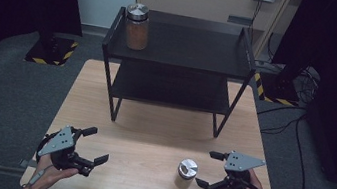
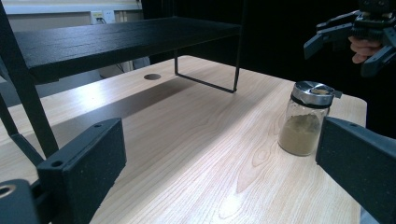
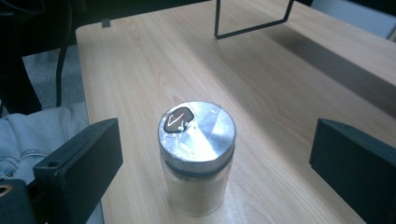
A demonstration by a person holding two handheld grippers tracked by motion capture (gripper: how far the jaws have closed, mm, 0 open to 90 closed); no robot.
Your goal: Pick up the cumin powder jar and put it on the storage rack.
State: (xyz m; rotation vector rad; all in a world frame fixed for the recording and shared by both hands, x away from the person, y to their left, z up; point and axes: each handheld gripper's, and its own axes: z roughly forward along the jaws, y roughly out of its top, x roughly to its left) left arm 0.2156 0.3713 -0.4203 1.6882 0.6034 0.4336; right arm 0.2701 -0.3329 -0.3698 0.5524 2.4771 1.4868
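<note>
A small glass jar (image 1: 186, 174) of pale powder with a silver lid stands near the table's front edge, right of centre. My right gripper (image 1: 208, 169) is open just to its right, and in the right gripper view the small jar (image 3: 196, 158) sits between the spread jaws without touching them. My left gripper (image 1: 96, 145) is open at the front left, holding nothing; in the left gripper view the small jar (image 2: 306, 118) stands well ahead of its right jaw. A taller jar (image 1: 136, 26) of orange powder stands on the top of the black shelf (image 1: 184, 46).
The black two-level shelf stands on the far half of the wooden table (image 1: 150, 132). Its lower level (image 1: 172, 87) holds nothing. In the left gripper view the right gripper (image 2: 348, 44) hangs beyond the small jar. Cables lie on the floor at the right (image 1: 283, 122).
</note>
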